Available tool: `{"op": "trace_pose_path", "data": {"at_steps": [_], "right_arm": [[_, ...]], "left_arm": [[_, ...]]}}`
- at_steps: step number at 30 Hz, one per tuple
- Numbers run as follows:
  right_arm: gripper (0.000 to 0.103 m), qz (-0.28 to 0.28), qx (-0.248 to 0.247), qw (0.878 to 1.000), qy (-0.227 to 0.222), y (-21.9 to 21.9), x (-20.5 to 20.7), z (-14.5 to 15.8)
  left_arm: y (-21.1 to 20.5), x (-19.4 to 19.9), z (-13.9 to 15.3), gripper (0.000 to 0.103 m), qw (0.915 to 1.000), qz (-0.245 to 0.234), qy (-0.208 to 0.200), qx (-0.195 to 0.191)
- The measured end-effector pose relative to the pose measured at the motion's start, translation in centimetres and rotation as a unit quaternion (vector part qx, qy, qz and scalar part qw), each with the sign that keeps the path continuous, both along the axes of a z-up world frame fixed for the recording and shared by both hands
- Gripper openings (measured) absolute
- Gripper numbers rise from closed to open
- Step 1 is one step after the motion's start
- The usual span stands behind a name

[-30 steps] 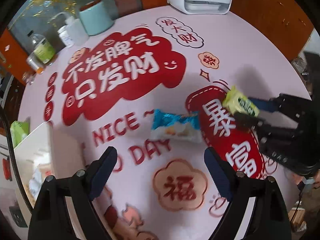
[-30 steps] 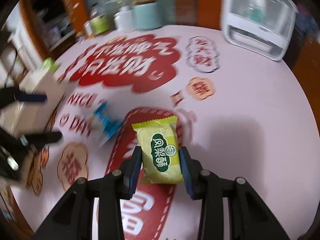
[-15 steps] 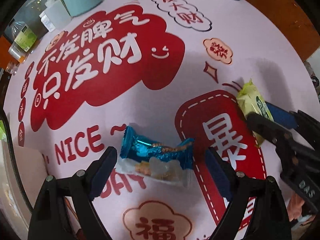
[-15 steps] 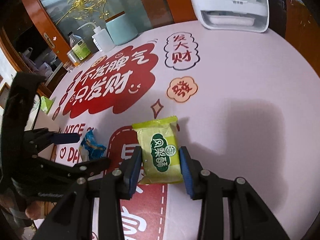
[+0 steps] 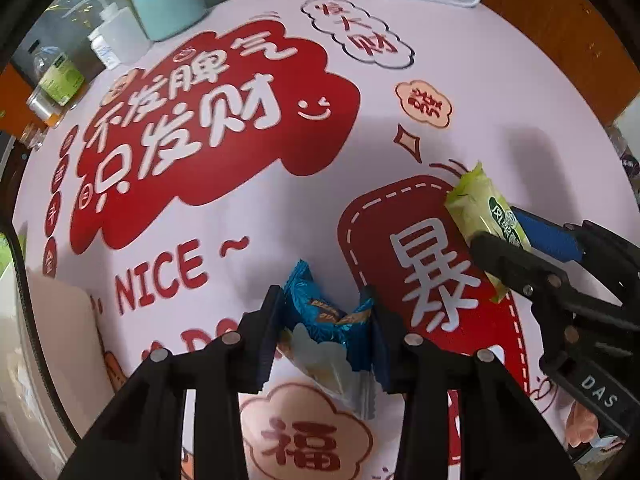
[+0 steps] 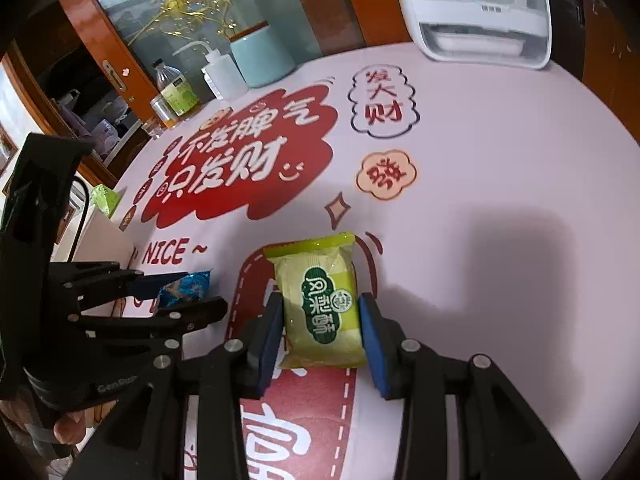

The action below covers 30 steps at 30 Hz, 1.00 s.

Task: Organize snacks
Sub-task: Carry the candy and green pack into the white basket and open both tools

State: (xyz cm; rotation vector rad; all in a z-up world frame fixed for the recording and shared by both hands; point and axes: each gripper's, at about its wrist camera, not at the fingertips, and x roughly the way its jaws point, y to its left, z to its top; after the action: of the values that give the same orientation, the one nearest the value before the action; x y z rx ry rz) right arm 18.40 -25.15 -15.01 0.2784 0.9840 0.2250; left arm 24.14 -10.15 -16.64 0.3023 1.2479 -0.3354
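A blue snack packet (image 5: 308,300) lies on the pink printed tablecloth (image 5: 500,92). My left gripper (image 5: 325,308) points steeply down at it and its jaws are closing, with the pads pressing the crumpled wrapper from both sides. The right wrist view shows the same left gripper (image 6: 196,292) pinching the blue snack packet (image 6: 184,286) at the left. My right gripper (image 6: 320,320) is shut on a green snack packet (image 6: 324,300), which rests flat on the cloth. From the left wrist, the right gripper (image 5: 496,226) and the green snack packet (image 5: 476,200) sit at the right.
A white box (image 6: 104,236) stands at the table's left edge. At the back are a teal cup (image 6: 260,56), a squeeze bottle (image 6: 222,74), a green-labelled bottle (image 6: 178,92) and a white appliance (image 6: 476,12). A hand (image 6: 68,424) holds the left gripper.
My left gripper came down over the blue packet and its wide jaws closed onto it, crumpling the wrapper. The right gripper kept its hold on the green packet.
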Motion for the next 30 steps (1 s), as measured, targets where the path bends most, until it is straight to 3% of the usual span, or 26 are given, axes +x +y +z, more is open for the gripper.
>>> {"op": "trace_pose_path", "data": {"at_steps": [9, 18, 30], "right_arm": [[0.038, -0.001, 0.007, 1.000, -0.022, 1.2, -2.0, 2.7], [0.038, 0.032, -0.005, 0.996, -0.077, 6.2, -6.5, 9.3], [0.038, 0.097, -0.025, 0.985, -0.143, 15.2, -11.2, 16.6]], "left_arm": [[1.9, -3.7, 4.6, 0.038, 0.9990, 0.001, -0.038, -0.025], [6.2, -9.4, 10.8, 0.038, 0.9956, 0.000, -0.083, -0.044], [18.5, -15.0, 17.6, 0.038, 0.9831, 0.078, -0.147, -0.076]]}}
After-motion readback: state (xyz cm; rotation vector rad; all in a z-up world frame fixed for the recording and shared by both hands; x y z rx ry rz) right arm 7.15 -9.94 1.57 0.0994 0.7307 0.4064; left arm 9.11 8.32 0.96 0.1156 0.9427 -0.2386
